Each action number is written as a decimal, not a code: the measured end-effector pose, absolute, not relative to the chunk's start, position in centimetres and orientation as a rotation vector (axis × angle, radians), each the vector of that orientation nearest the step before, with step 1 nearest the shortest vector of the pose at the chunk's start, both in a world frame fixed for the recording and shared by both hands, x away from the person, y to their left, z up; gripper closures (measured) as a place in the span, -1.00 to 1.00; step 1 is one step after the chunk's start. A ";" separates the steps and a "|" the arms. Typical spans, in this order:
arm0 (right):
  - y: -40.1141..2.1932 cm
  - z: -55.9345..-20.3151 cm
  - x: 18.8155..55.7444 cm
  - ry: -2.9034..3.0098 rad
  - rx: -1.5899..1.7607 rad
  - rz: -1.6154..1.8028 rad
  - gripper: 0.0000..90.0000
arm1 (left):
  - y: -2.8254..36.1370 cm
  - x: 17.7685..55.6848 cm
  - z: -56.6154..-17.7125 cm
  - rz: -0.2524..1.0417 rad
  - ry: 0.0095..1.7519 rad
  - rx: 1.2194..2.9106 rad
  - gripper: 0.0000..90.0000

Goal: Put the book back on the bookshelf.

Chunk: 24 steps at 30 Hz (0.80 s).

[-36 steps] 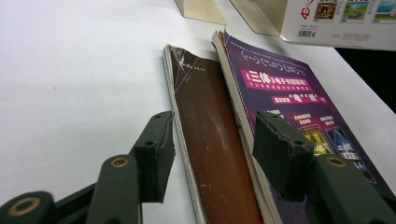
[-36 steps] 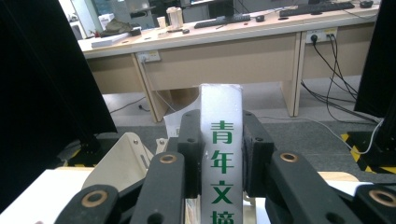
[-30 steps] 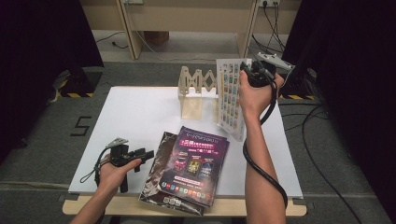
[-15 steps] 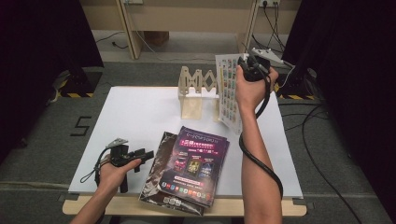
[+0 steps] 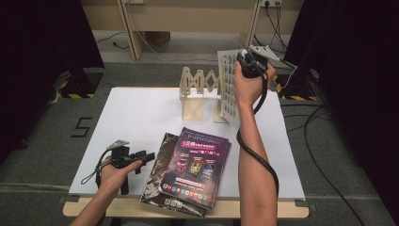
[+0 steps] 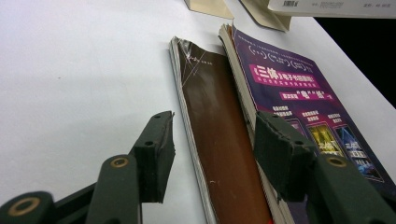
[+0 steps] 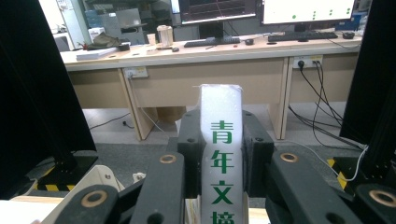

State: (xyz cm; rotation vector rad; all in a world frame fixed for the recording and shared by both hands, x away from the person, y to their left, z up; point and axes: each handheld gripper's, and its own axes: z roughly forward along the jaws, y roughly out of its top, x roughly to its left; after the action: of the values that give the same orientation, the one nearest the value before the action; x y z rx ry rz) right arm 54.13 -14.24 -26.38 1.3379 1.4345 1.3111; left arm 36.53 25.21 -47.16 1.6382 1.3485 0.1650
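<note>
Magazine with the white spine [image 7: 221, 154], clamped in your right gripper [image 5: 248, 63], has edged left toward the far wooden zigzag rack [image 5: 201, 92], nearly slotting, while your left gripper [image 5: 136, 158] waits open beside the near purple-covered magazines [image 5: 195, 167].

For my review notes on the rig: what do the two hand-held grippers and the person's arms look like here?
Both are black hand-held tools. The left gripper has two dark jaws with ridged pads and brass-coloured pivot rivets; in the high view a grey three-cornered plate sits on top and a thin black cable loops off it. The right gripper has matching jaws and a thick black cable along the forearm. Both forearms are bare, without sleeves.
</note>
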 end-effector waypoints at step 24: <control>-15.1 -29.9 49.2 1.472 1.178 1.211 0.63 | 24.8 36.3 -47.4 0.152 1.345 1.647 0.04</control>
State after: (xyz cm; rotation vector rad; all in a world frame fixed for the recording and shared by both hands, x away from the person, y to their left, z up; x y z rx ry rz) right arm 49.17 -15.11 -29.89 1.1776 1.4718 1.2111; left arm 36.26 24.82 -47.39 1.6473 1.3453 0.1516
